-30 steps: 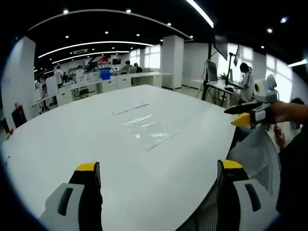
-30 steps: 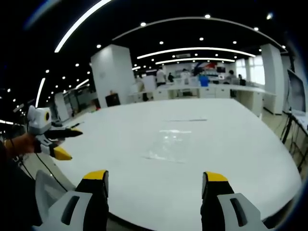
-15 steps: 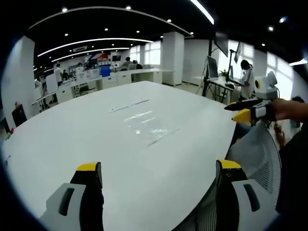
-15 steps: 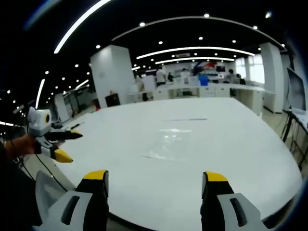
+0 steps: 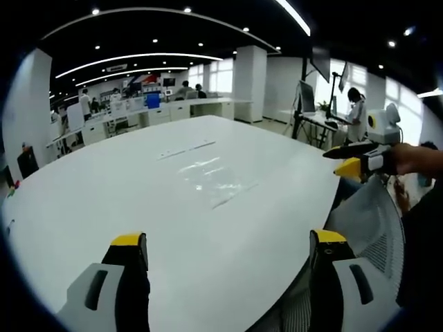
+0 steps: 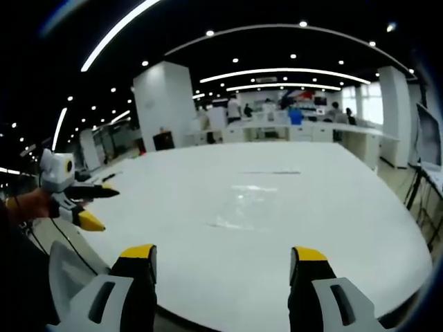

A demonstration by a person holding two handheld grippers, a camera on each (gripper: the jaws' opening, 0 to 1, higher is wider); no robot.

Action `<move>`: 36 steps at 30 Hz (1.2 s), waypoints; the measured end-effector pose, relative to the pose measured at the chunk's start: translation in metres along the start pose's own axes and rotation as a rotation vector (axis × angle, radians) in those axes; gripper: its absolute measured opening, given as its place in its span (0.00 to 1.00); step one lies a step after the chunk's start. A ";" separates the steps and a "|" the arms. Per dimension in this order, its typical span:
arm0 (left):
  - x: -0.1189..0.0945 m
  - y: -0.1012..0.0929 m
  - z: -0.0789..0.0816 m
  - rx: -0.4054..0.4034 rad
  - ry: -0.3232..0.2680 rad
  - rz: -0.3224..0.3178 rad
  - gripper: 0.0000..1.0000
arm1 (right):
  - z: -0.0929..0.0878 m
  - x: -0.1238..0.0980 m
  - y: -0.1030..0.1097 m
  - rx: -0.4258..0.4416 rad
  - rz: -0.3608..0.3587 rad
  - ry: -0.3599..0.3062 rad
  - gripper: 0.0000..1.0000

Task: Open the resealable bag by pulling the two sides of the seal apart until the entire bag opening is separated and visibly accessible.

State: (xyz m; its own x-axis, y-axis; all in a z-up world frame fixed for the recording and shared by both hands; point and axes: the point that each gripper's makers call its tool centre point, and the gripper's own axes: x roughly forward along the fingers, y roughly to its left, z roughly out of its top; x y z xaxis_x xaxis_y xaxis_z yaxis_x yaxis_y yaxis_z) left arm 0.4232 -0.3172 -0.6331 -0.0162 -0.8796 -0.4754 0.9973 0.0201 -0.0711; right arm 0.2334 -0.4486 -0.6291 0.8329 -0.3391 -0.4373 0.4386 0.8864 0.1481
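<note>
Fingers [image 5: 128, 252] of both grippers stand spread, well short of the clear bag [image 5: 214, 181] flat on the white table [image 5: 83, 200].

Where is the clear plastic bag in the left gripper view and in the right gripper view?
Left gripper view: the clear bag lies flat on the white table, a little above centre, beyond the open left claw.
Right gripper view: the bag lies near centre, beyond the open right claw.
Shared landmark: the thin strip just past the bag.
</note>
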 end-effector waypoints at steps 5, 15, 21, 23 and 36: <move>0.000 -0.001 -0.001 -0.003 0.001 -0.005 0.95 | 0.001 0.001 0.002 0.005 0.004 -0.004 0.77; 0.002 0.001 -0.005 -0.016 0.013 -0.003 0.93 | 0.001 0.005 0.001 0.014 0.004 0.000 0.77; 0.001 0.000 -0.006 -0.017 0.016 -0.008 0.93 | 0.002 0.007 0.002 0.010 0.010 0.001 0.77; 0.002 0.000 -0.006 -0.016 0.016 -0.010 0.93 | 0.002 0.008 0.002 0.009 0.011 0.002 0.76; 0.008 0.003 -0.007 -0.009 0.030 -0.013 0.91 | 0.001 0.012 0.002 -0.002 0.025 0.015 0.75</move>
State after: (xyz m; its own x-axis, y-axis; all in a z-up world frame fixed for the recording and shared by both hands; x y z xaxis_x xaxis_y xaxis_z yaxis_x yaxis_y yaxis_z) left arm 0.4258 -0.3205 -0.6431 -0.0310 -0.8654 -0.5001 0.9963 0.0134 -0.0849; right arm 0.2443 -0.4507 -0.6331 0.8384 -0.3124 -0.4467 0.4173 0.8951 0.1572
